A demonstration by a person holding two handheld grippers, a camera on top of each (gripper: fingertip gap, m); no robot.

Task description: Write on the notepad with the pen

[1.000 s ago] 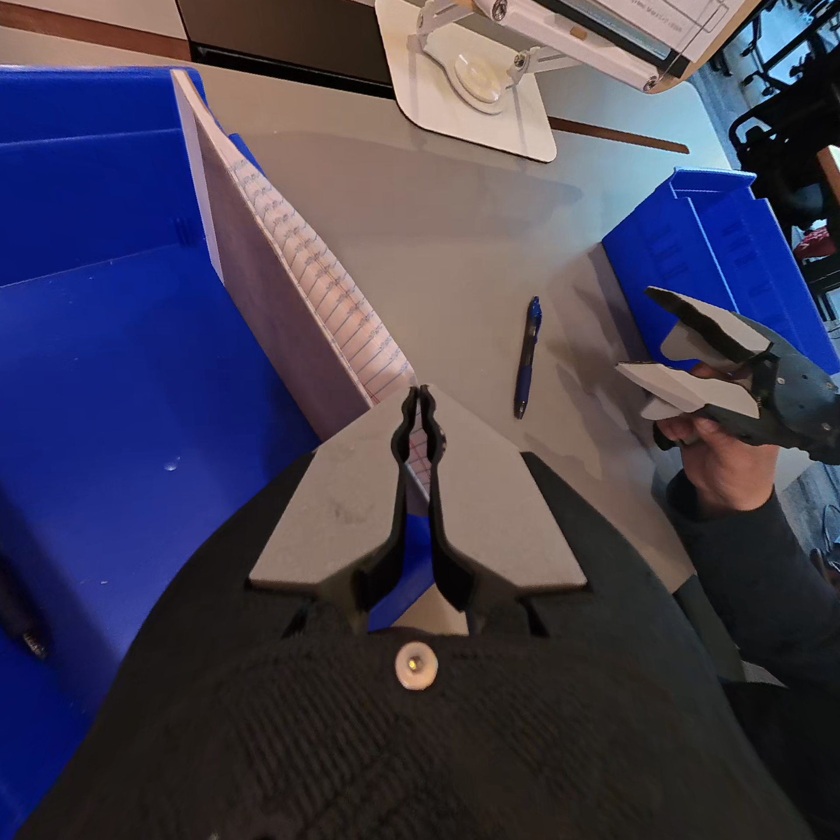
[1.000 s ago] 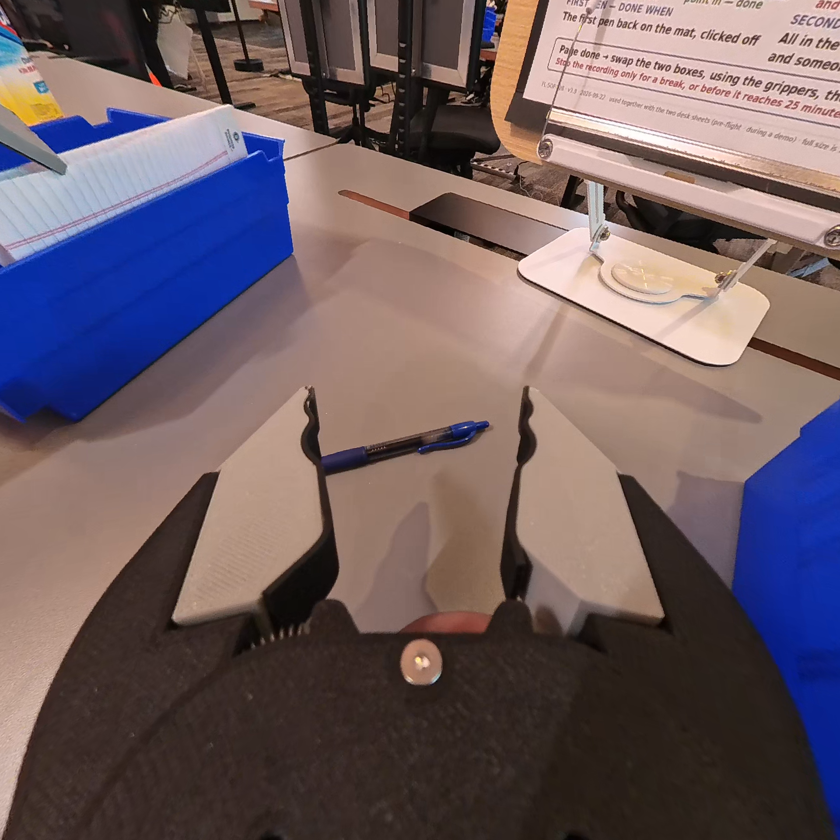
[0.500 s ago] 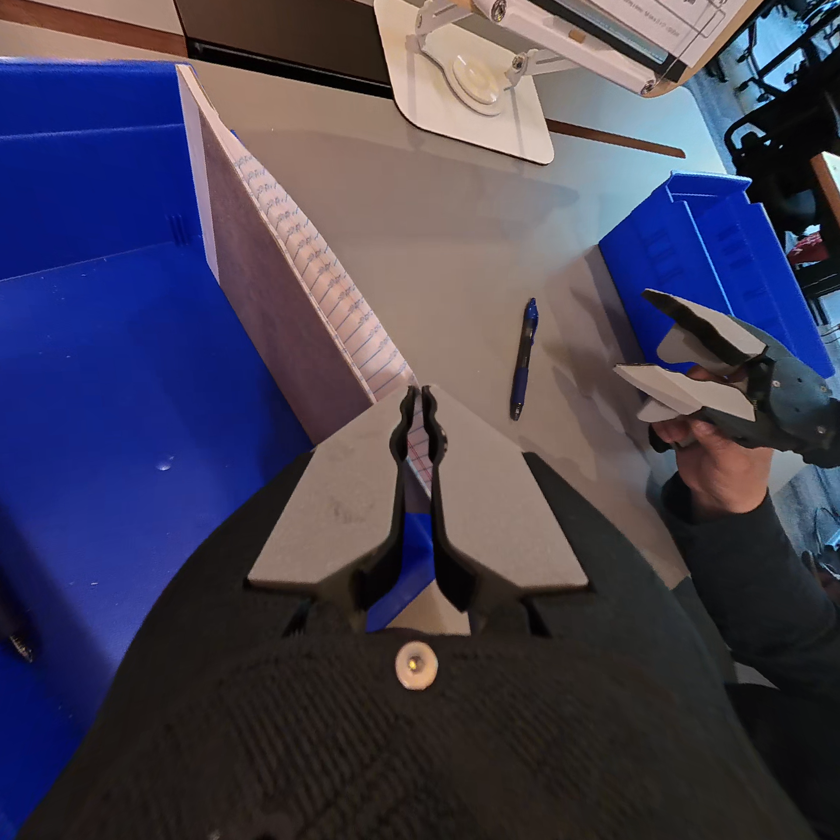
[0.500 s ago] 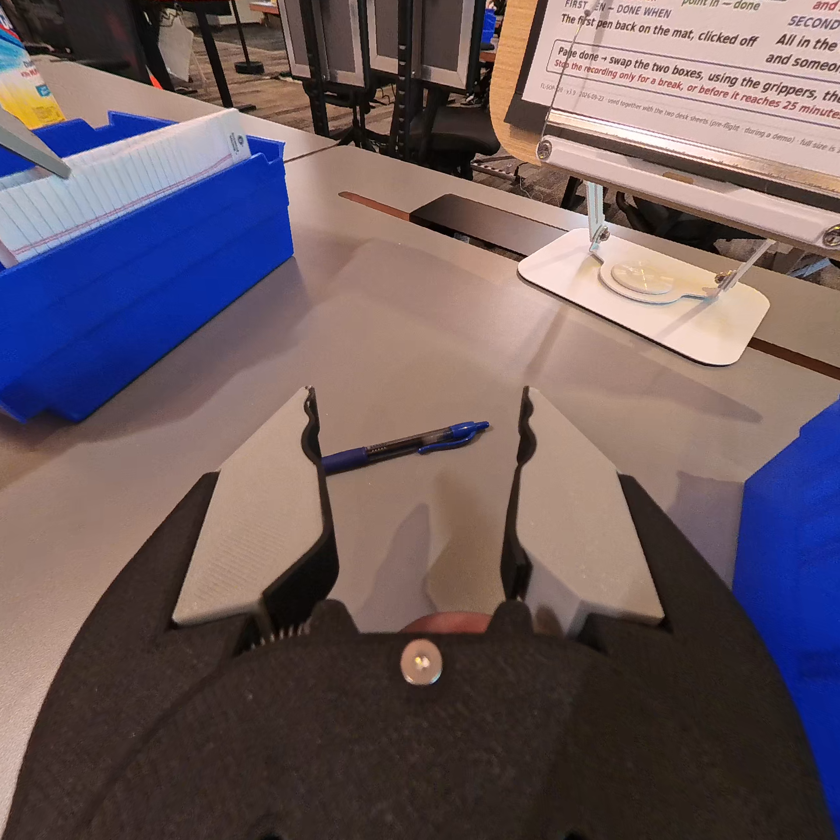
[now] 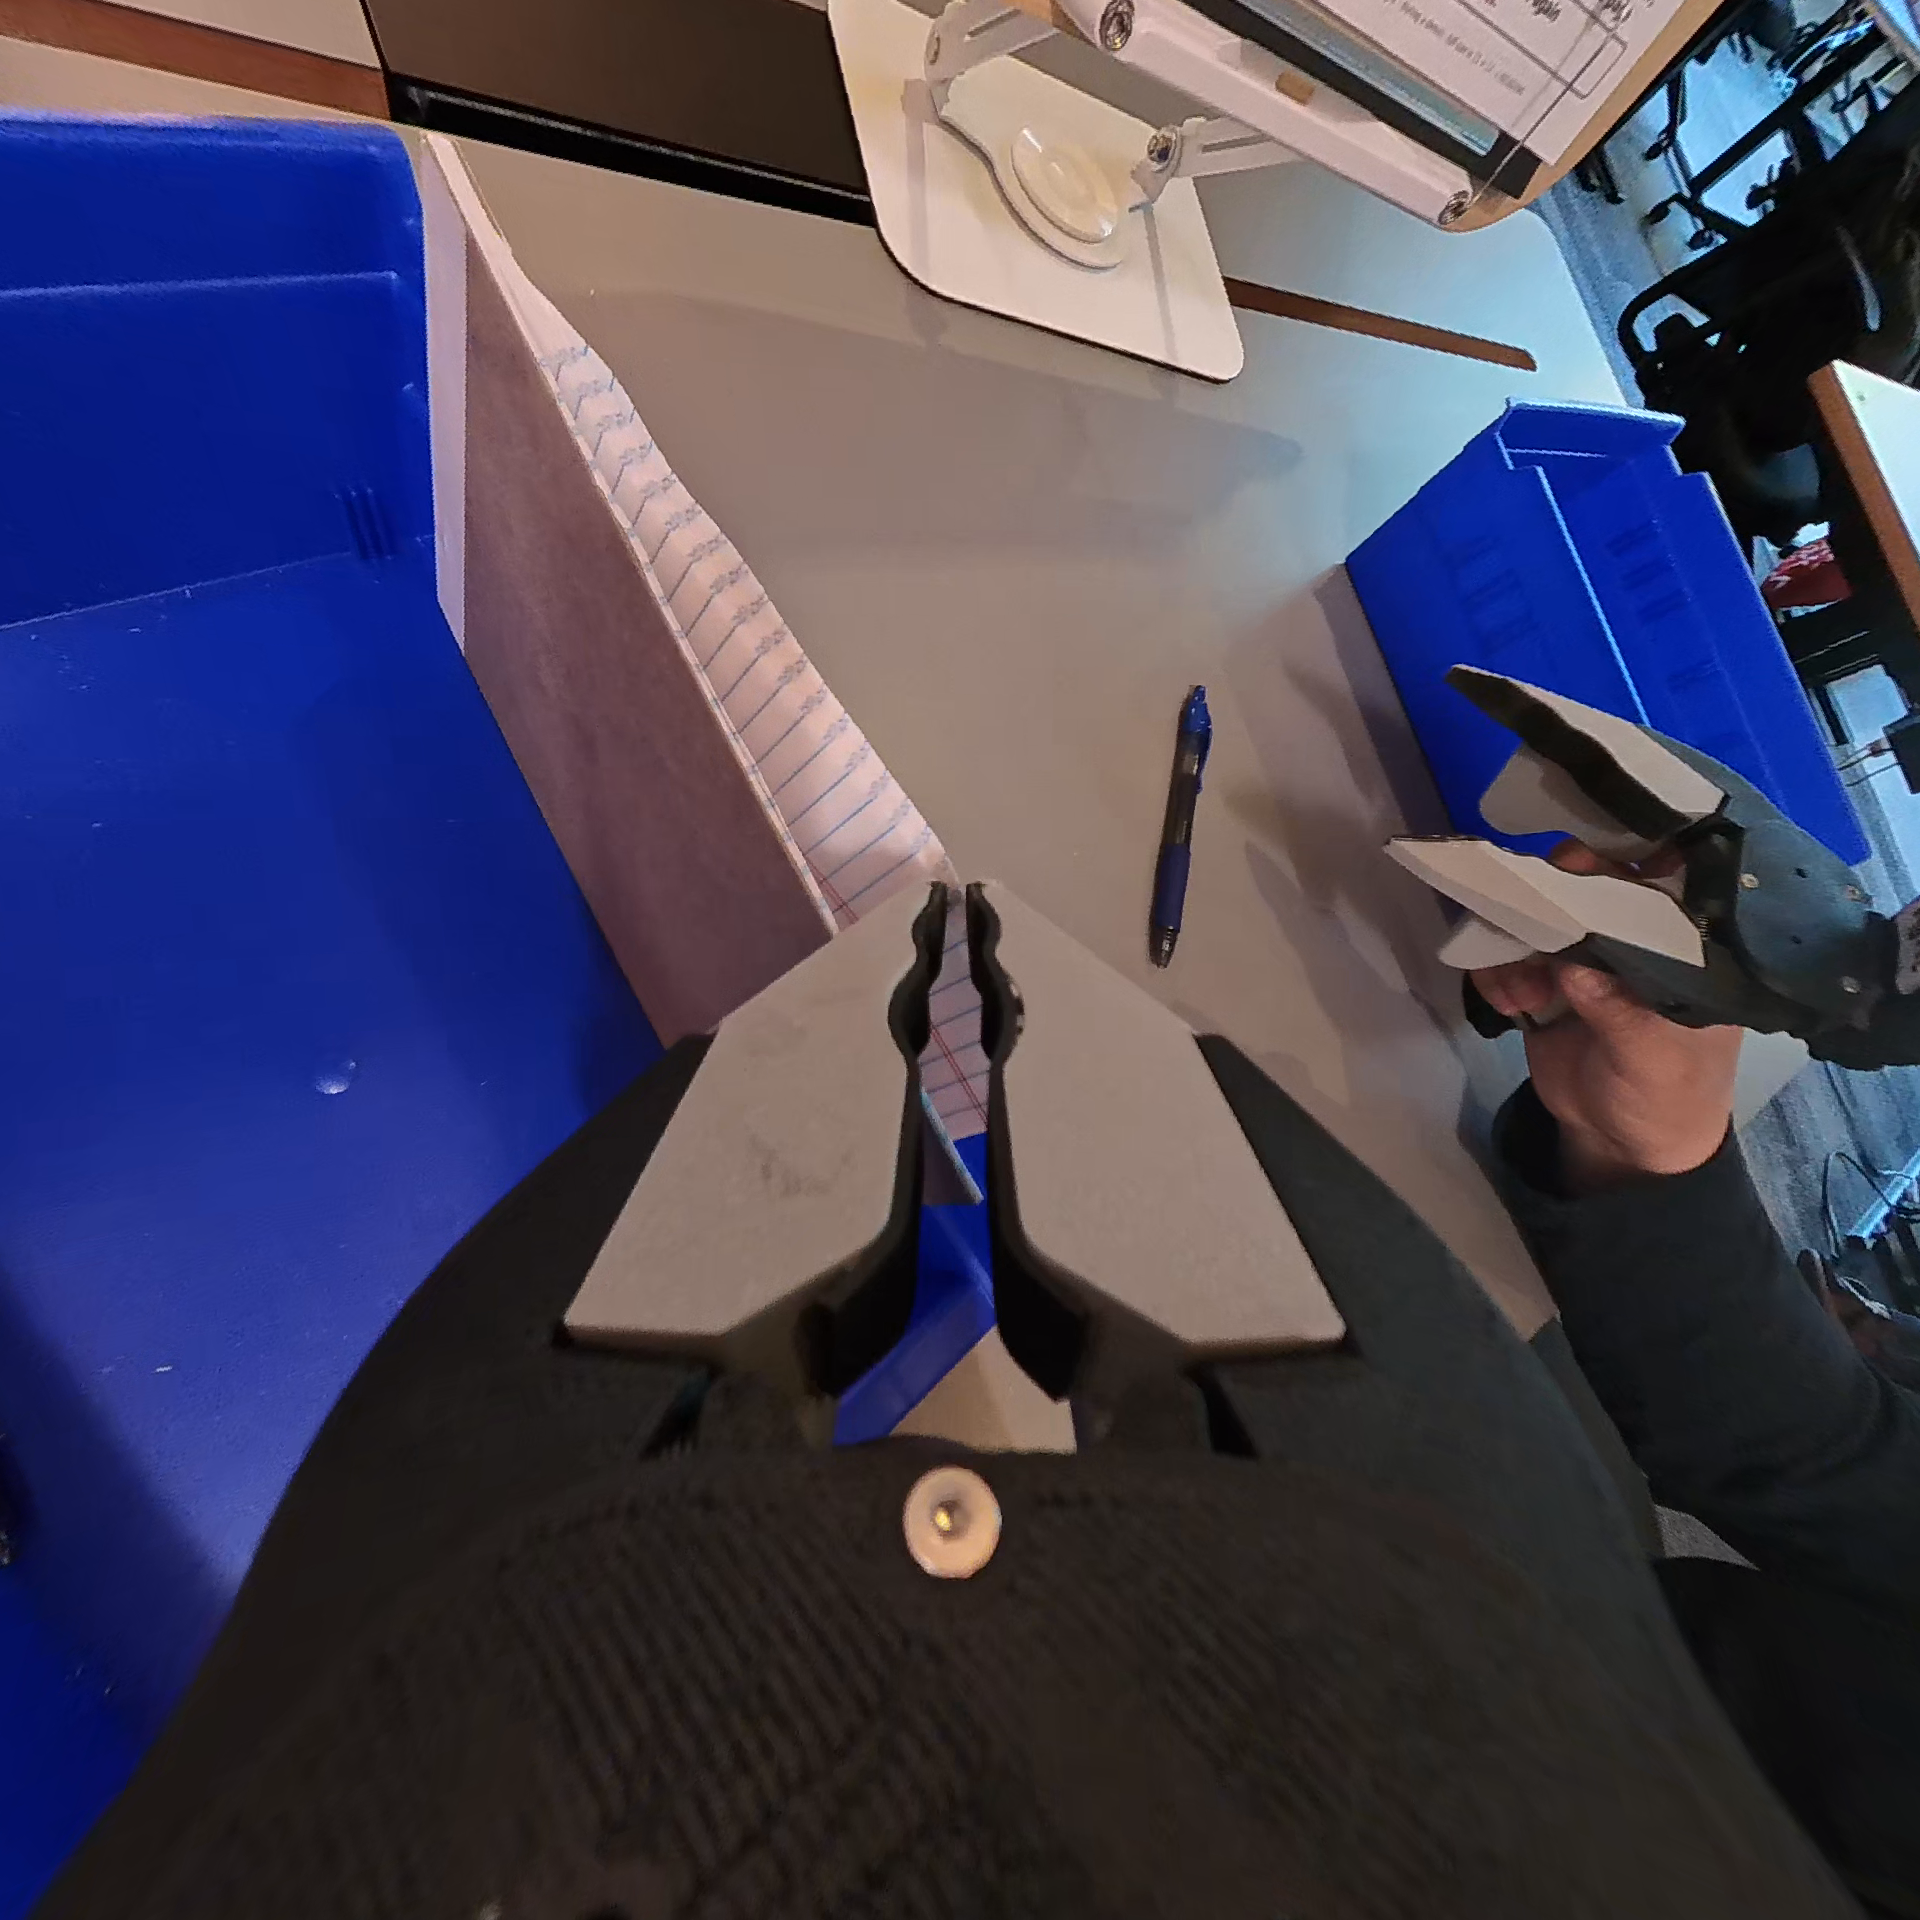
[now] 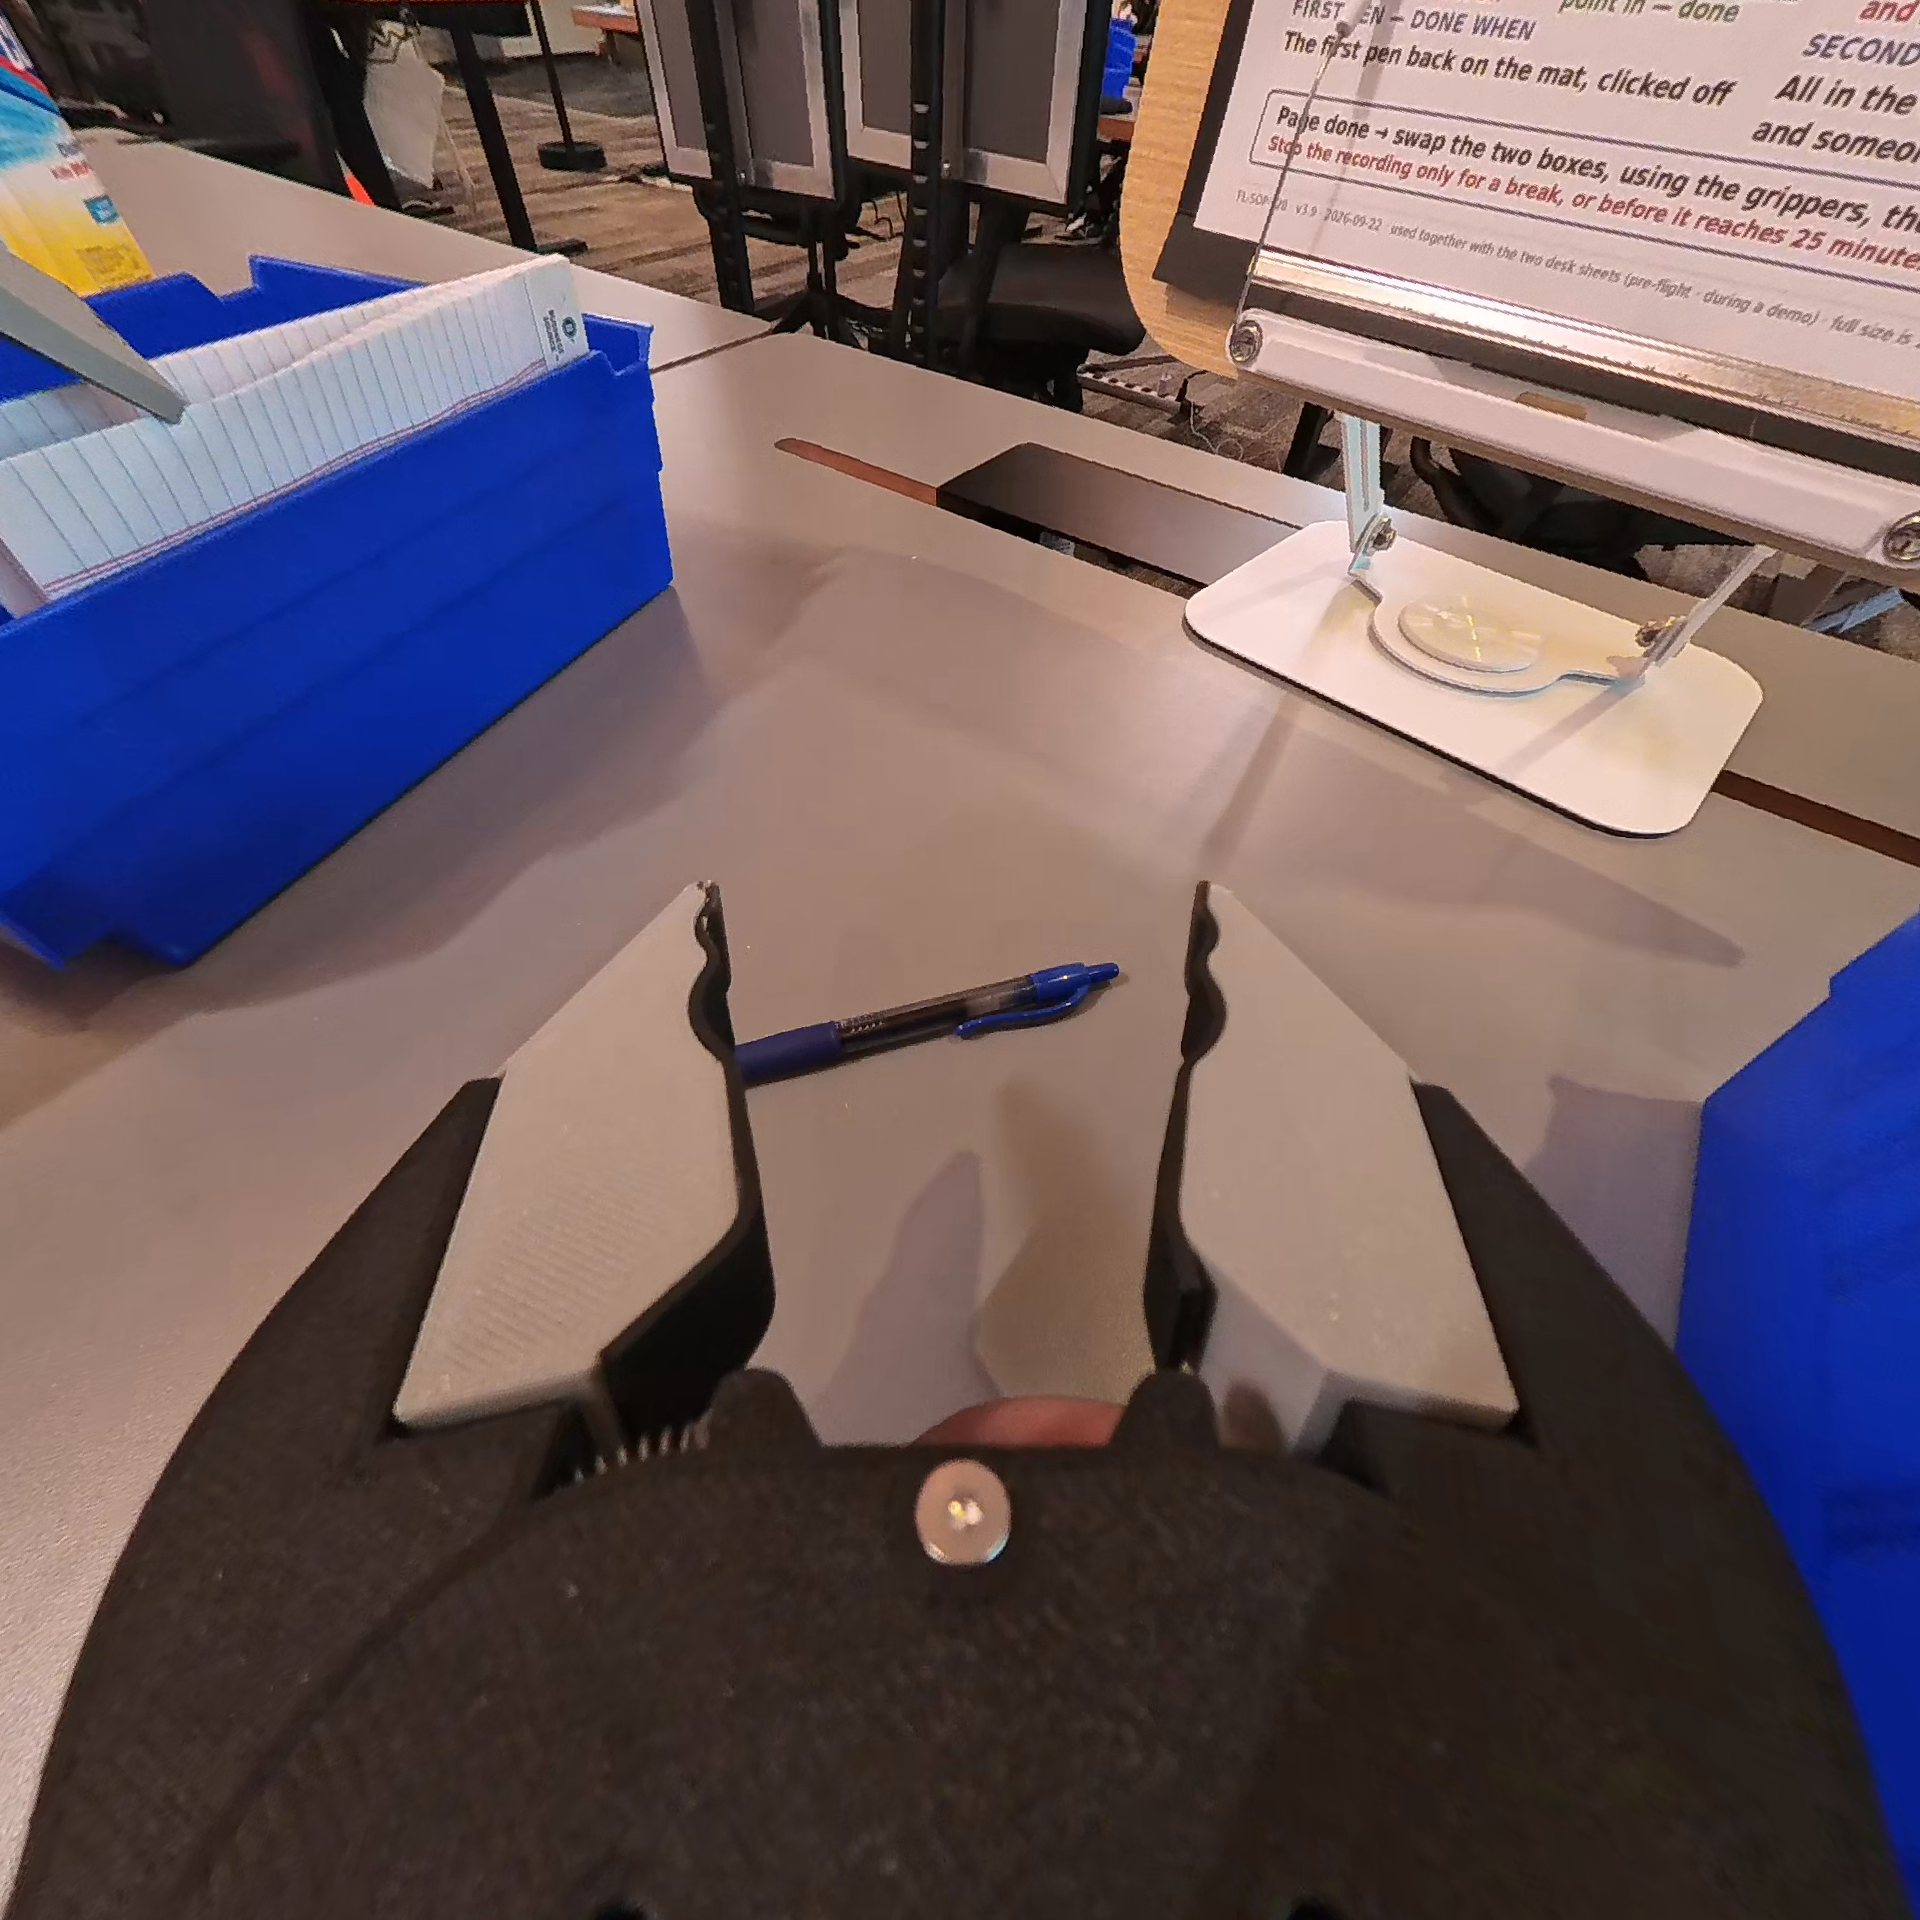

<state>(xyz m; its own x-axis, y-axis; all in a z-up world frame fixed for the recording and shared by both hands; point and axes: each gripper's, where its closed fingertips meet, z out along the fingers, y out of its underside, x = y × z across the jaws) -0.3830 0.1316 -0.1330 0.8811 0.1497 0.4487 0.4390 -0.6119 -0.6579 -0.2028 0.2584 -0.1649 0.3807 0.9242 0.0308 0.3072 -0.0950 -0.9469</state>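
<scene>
A white lined notepad (image 5: 727, 644) with a grey back stands on edge against the wall of a big blue bin (image 5: 208, 779). My left gripper (image 5: 956, 899) is shut on the notepad's near edge. The notepad also shows in the right wrist view (image 6: 281, 416), rising out of the bin (image 6: 343, 665). A blue pen (image 5: 1179, 821) lies on the grey table to the right of the notepad. In the right wrist view the pen (image 6: 925, 1018) lies crosswise just beyond my right gripper (image 6: 956, 904), which is open and empty above the table. The right gripper also shows in the left wrist view (image 5: 1455, 769).
A white document stand (image 6: 1486, 675) with a printed sheet is at the back of the table. A second blue bin (image 5: 1600, 623) sits at the right, close to the right gripper. A person's hand and dark sleeve (image 5: 1621, 1195) hold that gripper. Chairs and stands are beyond the table. Measured from the fingertips, the pen (image 6: 925, 1018) is 9 centimetres or so from the right gripper and 25 centimetres from the left. The left camera catches it too, in the left wrist view (image 5: 1191, 800).
The notepad, held in the left gripper, has lifted slightly higher out of the bin. The right gripper and the pen have stayed where they were.
</scene>
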